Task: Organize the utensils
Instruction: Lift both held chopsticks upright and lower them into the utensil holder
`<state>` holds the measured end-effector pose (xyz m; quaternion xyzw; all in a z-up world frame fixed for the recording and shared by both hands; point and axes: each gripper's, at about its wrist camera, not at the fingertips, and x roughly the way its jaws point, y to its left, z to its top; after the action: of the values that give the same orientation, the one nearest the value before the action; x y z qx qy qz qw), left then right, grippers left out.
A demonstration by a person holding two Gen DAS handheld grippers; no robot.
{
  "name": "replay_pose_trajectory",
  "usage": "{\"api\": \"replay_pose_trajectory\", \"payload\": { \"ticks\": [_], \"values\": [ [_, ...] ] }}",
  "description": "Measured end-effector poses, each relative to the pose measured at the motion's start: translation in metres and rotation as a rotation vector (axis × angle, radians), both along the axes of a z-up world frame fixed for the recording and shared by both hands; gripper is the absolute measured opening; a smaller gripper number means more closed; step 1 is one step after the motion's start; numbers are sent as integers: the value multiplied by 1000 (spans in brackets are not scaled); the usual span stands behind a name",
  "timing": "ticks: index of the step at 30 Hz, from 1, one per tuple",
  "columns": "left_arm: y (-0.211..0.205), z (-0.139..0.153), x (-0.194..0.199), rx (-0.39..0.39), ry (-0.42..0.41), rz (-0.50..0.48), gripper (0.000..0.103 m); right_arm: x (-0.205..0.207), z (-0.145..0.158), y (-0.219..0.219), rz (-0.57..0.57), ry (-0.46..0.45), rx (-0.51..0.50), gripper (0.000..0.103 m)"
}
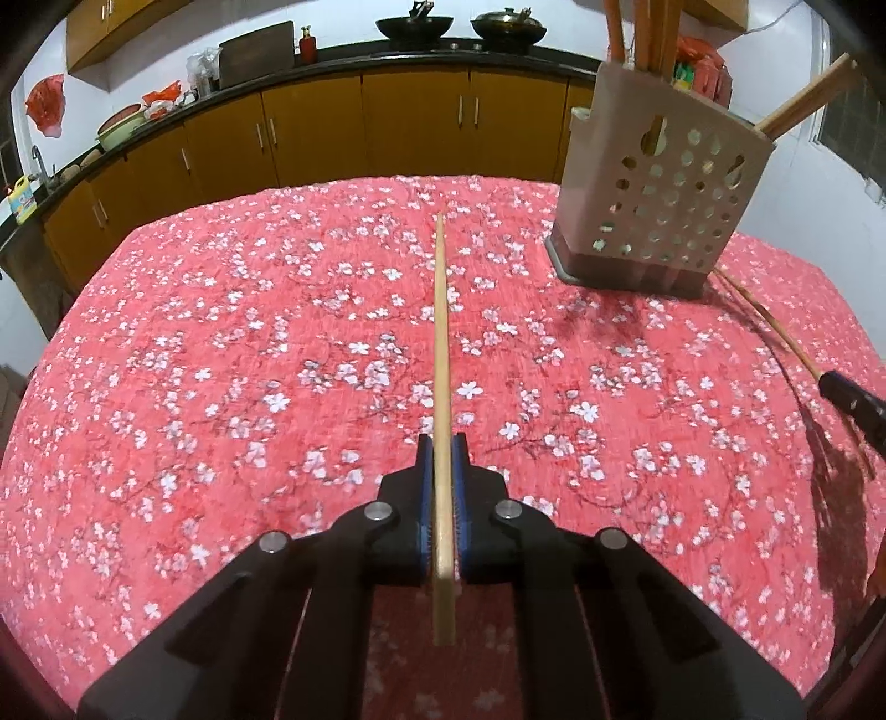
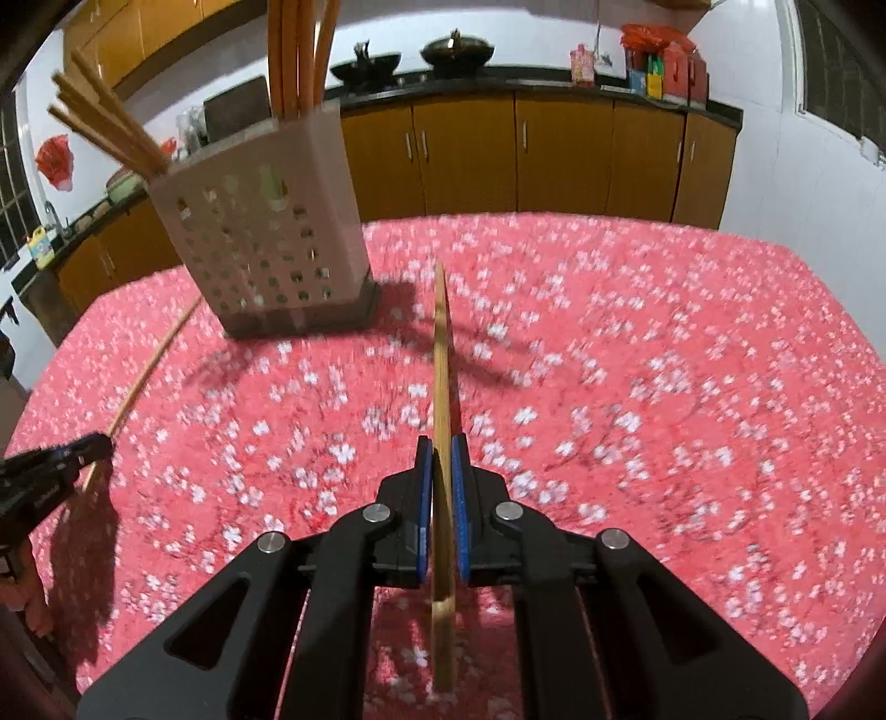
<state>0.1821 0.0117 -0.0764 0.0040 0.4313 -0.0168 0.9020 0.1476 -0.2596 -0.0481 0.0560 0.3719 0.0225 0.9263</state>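
My left gripper (image 1: 442, 443) is shut on a light wooden chopstick (image 1: 441, 332) that points forward over the table. My right gripper (image 2: 442, 446) is shut on a darker wooden chopstick (image 2: 441, 354) that also points forward. A perforated beige utensil holder (image 1: 664, 205) stands at the right in the left wrist view, with chopsticks and orange handles in it. In the right wrist view the holder (image 2: 266, 243) is at the upper left. Each gripper shows in the other's view: the right one (image 1: 853, 410), the left one (image 2: 61, 459).
The table has a red floral cloth (image 1: 249, 332). Yellow cabinets (image 1: 332, 133) and a black counter with woks (image 1: 412, 27) run along the far wall. A sink and a bottle (image 1: 22, 199) are at the far left.
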Motion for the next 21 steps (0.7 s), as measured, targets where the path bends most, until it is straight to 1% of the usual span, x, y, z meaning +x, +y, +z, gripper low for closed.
{"api": "replay_pose_trajectory", "payload": {
  "ticks": [3, 7, 11, 16, 21],
  "values": [
    [3, 16, -8, -11, -33, -4, 8, -6, 17, -4, -9, -46, 1, 8],
    [5, 49, -17, -29, -105, -13, 8, -14, 43, -10, -23, -116, 3, 8],
    [6, 80, -20, -46, -178, -27, 8, -17, 62, -14, -30, -170, 6, 8],
    [5, 117, -25, -71, -269, -43, 8, -20, 79, -15, -33, -226, 10, 8],
    [2, 139, -23, -87, -320, -58, 8, -21, 92, -15, -31, -266, 12, 8]
  ]
}}
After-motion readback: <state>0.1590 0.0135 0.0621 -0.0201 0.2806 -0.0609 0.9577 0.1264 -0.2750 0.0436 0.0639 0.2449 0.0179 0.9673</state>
